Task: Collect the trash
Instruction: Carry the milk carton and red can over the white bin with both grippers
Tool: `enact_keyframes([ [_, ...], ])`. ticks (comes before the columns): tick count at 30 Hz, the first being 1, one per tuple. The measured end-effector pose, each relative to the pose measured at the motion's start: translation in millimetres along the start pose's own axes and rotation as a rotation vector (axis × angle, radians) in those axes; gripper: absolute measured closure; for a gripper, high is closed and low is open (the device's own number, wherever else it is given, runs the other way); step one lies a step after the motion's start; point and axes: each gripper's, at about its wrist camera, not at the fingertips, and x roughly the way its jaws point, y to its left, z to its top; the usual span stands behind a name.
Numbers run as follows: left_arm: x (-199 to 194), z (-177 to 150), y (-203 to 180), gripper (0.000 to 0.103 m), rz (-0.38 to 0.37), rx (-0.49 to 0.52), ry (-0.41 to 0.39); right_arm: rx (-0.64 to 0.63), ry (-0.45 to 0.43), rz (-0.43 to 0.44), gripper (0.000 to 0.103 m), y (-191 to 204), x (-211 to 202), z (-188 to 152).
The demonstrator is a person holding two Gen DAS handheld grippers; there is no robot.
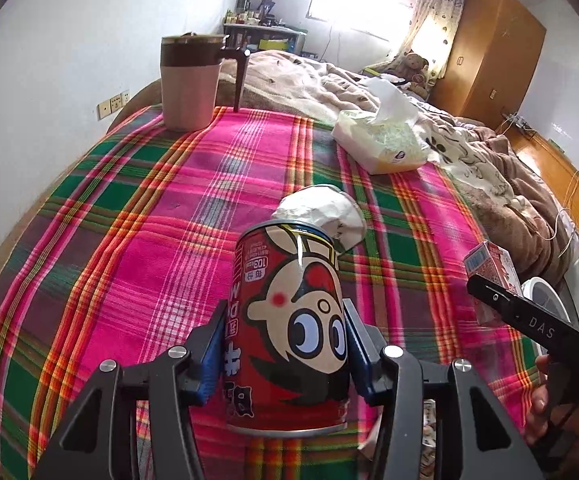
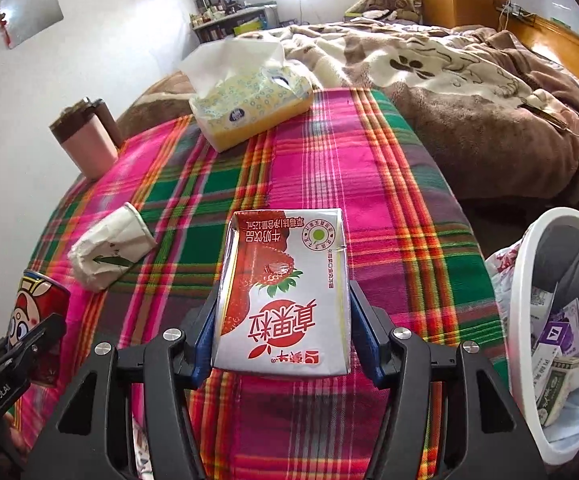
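With our left claw (image 1: 285, 344) gripping the can (image 1: 289, 328) and right claw (image 2: 283, 340) the carton (image 2: 285, 296), only the crumpled cup (image 2: 109, 248) remains outside the part-filled bin (image 2: 529, 264).

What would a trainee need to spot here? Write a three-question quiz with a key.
1. True or false: the left gripper is shut on the can.
2. The right gripper holds: A) the tissue pack B) the carton C) the mug
3. Fill in: the crushed paper cup lies on the plaid ____.

Key:
1. True: both pads press the can's sides.
2. B, the strawberry milk carton; the bin, already holding trash, is on that gripper's right.
3. Cloth.
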Motion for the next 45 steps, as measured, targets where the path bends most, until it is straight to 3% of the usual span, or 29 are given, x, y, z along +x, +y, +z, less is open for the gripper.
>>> enact_keyframes([
  [12,-50,-4,-46,0.051,-0.049,0.071,-0.099,-0.012,-0.120,0.029,0.045,-19,-56,-5],
  [24,-86,-23,-116,0.051,-0.139,0.174,-0.161,0.015,-0.213,-0.002,0.045,-60,-103,-19],
  [45,-85,-59,-252,0.051,-0.318,0.366,-0.163,0.132,-0.294,-0.129,0.045,-153,-147,-36],
])
